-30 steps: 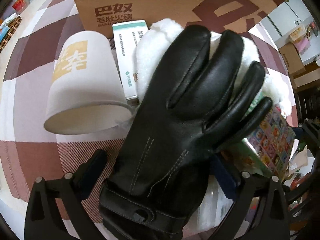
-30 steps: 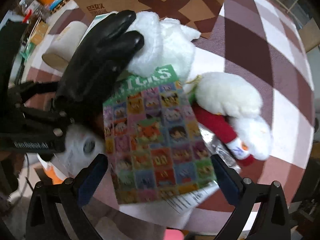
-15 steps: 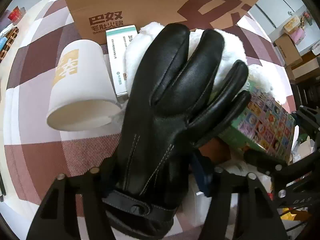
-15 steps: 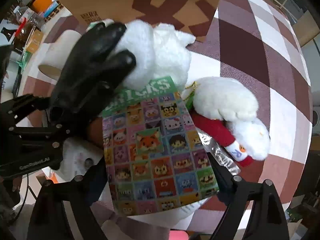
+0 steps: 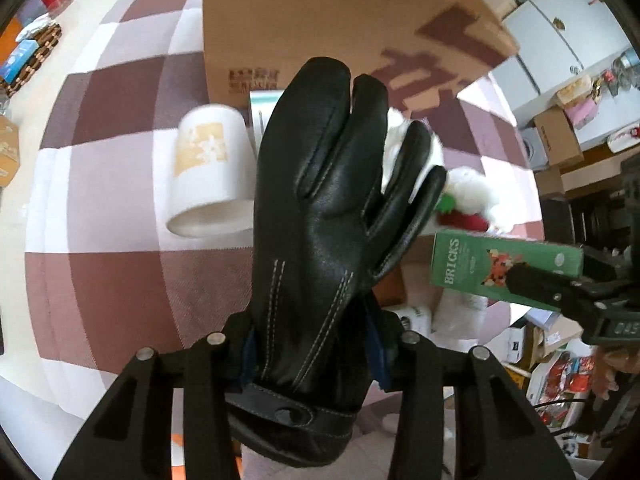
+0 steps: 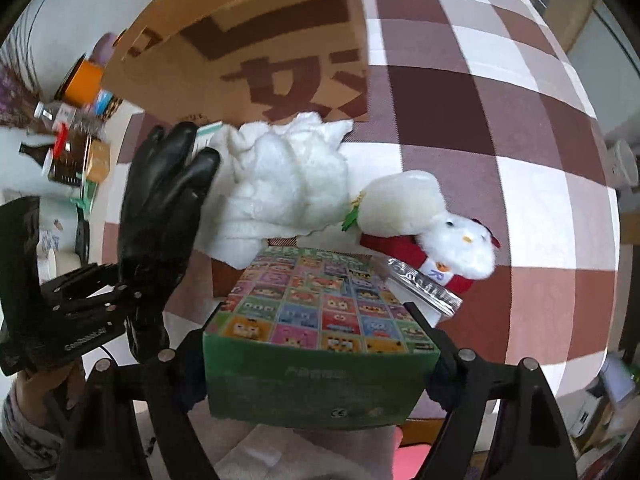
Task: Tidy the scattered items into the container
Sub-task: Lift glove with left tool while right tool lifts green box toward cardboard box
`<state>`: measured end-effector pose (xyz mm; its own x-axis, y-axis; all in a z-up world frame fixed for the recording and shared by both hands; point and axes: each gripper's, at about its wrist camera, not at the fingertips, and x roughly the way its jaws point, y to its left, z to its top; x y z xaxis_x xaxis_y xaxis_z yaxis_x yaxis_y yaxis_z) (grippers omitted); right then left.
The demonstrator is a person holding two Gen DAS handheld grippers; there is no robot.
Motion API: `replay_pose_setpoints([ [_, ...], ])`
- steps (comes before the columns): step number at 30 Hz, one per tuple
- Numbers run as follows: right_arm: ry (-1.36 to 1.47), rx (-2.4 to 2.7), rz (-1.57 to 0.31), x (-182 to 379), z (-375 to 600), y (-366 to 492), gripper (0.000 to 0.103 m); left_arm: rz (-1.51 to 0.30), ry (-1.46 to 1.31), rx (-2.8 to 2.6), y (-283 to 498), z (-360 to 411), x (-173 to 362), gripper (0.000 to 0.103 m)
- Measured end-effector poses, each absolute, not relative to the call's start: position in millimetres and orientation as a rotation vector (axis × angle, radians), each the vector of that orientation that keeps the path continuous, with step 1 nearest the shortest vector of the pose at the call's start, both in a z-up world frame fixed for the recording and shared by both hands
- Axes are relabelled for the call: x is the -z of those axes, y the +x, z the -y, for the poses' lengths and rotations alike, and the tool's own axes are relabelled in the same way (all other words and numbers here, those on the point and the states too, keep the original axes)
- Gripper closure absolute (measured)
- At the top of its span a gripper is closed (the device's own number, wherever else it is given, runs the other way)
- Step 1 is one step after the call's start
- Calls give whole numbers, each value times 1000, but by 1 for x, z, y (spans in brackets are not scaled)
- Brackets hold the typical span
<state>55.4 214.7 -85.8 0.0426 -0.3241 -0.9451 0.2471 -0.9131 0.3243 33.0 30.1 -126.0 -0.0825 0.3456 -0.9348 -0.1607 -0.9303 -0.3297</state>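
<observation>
The left gripper point(image 5: 310, 344) is clamped on the cuff end of a black leather glove point(image 5: 320, 216), which stands raised in front of the cardboard box point(image 5: 340, 20). The right gripper point(image 6: 320, 344) is clamped on a green BRICKS box point(image 6: 320, 320), held in front of the cardboard box, above the checked tablecloth point(image 6: 520, 120). Just before the cardboard box lie a white fleece glove point(image 6: 288, 184), a white plush toy point(image 6: 424, 220) and a tipped paper cup point(image 5: 206, 176).
</observation>
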Motion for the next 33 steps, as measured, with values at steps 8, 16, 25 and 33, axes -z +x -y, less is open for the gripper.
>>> replay_pose_setpoints([
  [8, 1858, 1978, 127, 52, -219, 42, 19, 161, -1742, -2128, 25, -21, 75, 71],
  [16, 1876, 2169, 369, 48, -224, 36, 19, 36, -1887, -2046, 34, -13, 125, 34],
  [25, 1922, 2141, 357, 57, -220, 39, 18, -215, -2016, -2034, 29, -40, 190, 26],
  [33, 1919, 2161, 304, 54, -217, 44, 18, -187, -1986, -2121, 36, -26, 185, 61],
])
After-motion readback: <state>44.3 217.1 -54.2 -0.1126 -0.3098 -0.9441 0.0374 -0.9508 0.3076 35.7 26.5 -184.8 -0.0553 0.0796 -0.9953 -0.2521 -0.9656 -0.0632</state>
